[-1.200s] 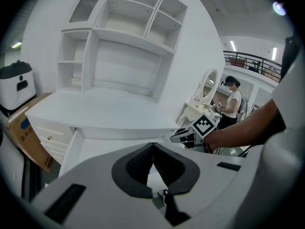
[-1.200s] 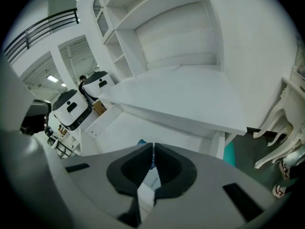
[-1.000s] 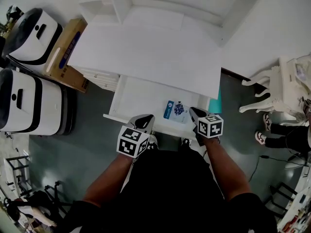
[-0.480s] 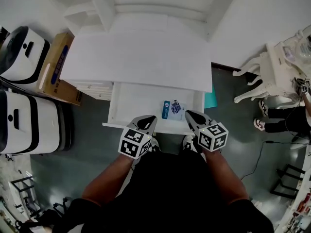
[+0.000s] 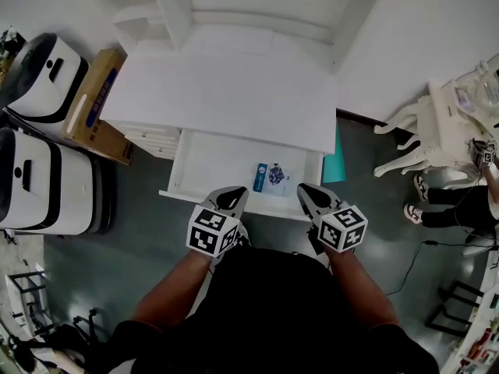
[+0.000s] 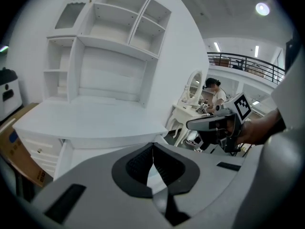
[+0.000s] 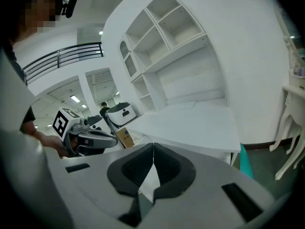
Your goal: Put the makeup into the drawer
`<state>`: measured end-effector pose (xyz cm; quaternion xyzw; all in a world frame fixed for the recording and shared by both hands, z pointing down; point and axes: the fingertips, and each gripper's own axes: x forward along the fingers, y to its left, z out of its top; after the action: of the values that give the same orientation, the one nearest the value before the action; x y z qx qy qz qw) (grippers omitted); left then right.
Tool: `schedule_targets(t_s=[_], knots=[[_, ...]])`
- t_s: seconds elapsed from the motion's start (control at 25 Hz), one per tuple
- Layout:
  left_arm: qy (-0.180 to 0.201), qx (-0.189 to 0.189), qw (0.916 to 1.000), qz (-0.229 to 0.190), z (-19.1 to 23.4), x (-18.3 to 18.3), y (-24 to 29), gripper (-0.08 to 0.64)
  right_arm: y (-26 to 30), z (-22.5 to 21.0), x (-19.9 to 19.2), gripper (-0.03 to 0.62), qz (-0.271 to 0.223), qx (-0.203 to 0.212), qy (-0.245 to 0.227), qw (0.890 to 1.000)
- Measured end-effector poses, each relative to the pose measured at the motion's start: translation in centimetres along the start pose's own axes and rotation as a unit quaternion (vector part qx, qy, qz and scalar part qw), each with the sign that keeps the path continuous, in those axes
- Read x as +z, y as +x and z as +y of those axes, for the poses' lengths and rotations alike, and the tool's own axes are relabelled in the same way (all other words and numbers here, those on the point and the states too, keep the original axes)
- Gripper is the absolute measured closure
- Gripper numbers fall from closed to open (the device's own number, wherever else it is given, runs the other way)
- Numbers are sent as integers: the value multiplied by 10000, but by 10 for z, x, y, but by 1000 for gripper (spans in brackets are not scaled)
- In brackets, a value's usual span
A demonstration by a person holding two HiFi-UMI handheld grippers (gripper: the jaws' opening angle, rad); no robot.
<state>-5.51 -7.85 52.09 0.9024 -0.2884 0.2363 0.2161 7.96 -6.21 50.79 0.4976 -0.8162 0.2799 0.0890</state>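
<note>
The person is holding the left gripper [image 5: 231,199] and the right gripper [image 5: 313,196] out in front of the body, side by side but apart, and both are pointing forward and somewhat downward (the left marker cube [image 5: 212,231] and the right marker cube [image 5: 341,227] are facing up to the head camera). The jaws of each gripper are pressing together, with nothing between them. The bare left forearm [image 5: 168,287] and right forearm [image 5: 360,283] are reaching forward from the torso, nearly parallel.
</note>
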Motion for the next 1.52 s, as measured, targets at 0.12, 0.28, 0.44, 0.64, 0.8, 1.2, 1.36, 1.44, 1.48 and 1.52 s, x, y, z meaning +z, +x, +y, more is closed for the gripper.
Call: schedule_targets(t_s=[0.12,0.28,0.44,0.64,0.8,1.2,1.36,1.44,1.48,1.52], knots=[[-143,170,9997,-115,-17,1,1,549,-15,-2,-6,566,28,233,45,9997],[-218,398,9988,-179,-44,0,5,549,-35,-9,-10,566,45,497,36,9987],[-258,611,9975,-233,-79,-2,6,549,-63,-13,-17,566,66,756,-77,9971],[-350,777,9960,-277,-129,-14,5,549,-101,-21,-32,566,157,998,-265,9945],[-466,907,9945,-228,-166,-34,7,549,-132,-28,-49,566,252,1144,-315,9926],[-755,1117,9904,-308,-221,-54,-5,549,-179,-31,-67,566,241,1297,-366,9906],[-666,1213,9897,-364,-222,-50,-17,549,-188,-23,-67,566,176,1318,-401,9903],[-638,1207,9900,-356,-221,-49,-21,549,-189,-19,-68,566,167,1298,-380,9907],[-617,1185,9905,-335,-220,-49,-23,549,-189,-16,-69,566,172,1280,-367,9909],[-586,1154,9911,-305,-220,-50,-24,549,-189,-14,-70,566,175,1255,-359,9913]])
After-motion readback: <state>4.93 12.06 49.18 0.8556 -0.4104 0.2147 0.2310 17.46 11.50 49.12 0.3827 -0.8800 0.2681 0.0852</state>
